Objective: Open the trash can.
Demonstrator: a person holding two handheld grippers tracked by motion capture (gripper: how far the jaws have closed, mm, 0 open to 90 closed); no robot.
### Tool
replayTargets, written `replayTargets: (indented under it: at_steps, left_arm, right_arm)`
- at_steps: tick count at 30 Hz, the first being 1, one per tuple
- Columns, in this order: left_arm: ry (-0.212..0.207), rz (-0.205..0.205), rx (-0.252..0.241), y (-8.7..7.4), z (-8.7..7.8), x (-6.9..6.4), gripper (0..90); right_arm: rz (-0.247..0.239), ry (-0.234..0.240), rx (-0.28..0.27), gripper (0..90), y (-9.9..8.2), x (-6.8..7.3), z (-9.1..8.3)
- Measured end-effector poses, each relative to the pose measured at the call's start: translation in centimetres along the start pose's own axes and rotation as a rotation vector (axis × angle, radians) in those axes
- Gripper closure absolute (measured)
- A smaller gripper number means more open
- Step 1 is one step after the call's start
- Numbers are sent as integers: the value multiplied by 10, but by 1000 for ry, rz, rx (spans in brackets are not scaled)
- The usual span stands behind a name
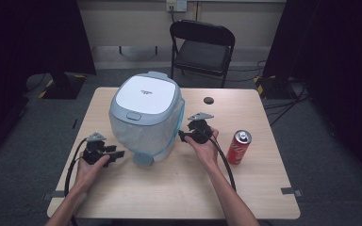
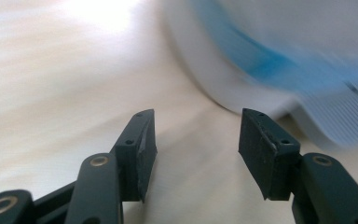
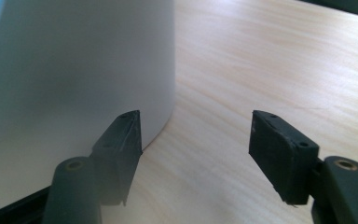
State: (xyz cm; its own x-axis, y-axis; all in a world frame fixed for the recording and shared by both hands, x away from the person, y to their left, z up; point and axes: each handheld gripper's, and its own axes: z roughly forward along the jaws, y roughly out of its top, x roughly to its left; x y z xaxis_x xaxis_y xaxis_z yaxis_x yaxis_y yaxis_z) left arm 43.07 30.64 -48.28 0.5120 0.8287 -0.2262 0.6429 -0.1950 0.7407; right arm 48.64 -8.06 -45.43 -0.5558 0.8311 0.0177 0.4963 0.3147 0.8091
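a pale wooden table (image 1: 179, 188) stood in a dim room. both sets of jaws were spread and empty. the left gripper (image 1: 115, 154) lay just left of the pedal (image 1: 143, 158) at the foot of the white pedal bin (image 1: 145, 115); the right gripper (image 1: 183, 135) sat just beside the bin's right wall, nearer the bin body. the bin stood upright between them. a red can (image 1: 238, 147) waited well right.

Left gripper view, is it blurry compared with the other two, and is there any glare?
Left gripper view: the bin is smeared by blur, with white glare on the table at top. Right gripper view: wood grain sharp, bin wall soft and shaded. High view: even light on the table, dark surroundings.
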Motion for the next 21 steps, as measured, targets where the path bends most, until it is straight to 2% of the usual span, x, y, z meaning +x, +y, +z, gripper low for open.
replayTargets:
  at_steps: [1, 2, 4, 6, 8, 9, 10, 11, 12, 15, 17, 18, 21]
  left_arm:
    - [28, 7, -23, 6, 0, 2, 466]
    - [43, 17, -30, 11, 1, 3, 464]
    - [61, 9, -50, 23, 5, 7, 464]
    - [63, -10, -76, 34, 8, 12, 459]
    - [82, -15, -73, 40, 12, 16, 458]
    - [89, -35, -64, 43, 16, 19, 452]
    - [90, -75, -91, 46, 22, 24, 445]
    - [90, -75, -91, 46, 22, 24, 445]
    - [70, -96, -103, 46, 25, 25, 445]
    - [58, -62, -95, 44, 33, 21, 442]
    - [67, -40, -96, 44, 34, 18, 538]
    - [83, -23, -97, 45, 35, 15, 547]
    - [84, 21, -93, 47, 35, 7, 700]
  right_arm:
    - [17, -3, -12, 398, 2, -1, 1]
    - [44, 3, -23, 404, 4, -1, 2]
    - [75, 10, -51, 436, 9, 1, 5]
    - [67, -24, -62, 473, 13, 3, 8]
    - [82, -23, -66, 474, 16, 1, 12]
    - [86, -20, -63, 475, 16, 1, 13]
    - [78, -18, -59, 471, 20, 0, 18]
    - [78, -18, -59, 471, 20, 0, 18]
    - [67, -15, -59, 459, 23, 0, 23]
    - [48, -13, -65, 455, 25, -1, 27]
    - [53, 6, -72, 463, 27, -2, 31]
    - [50, 9, -70, 477, 28, -2, 32]
    - [51, 38, -76, 544, 27, -3, 32]
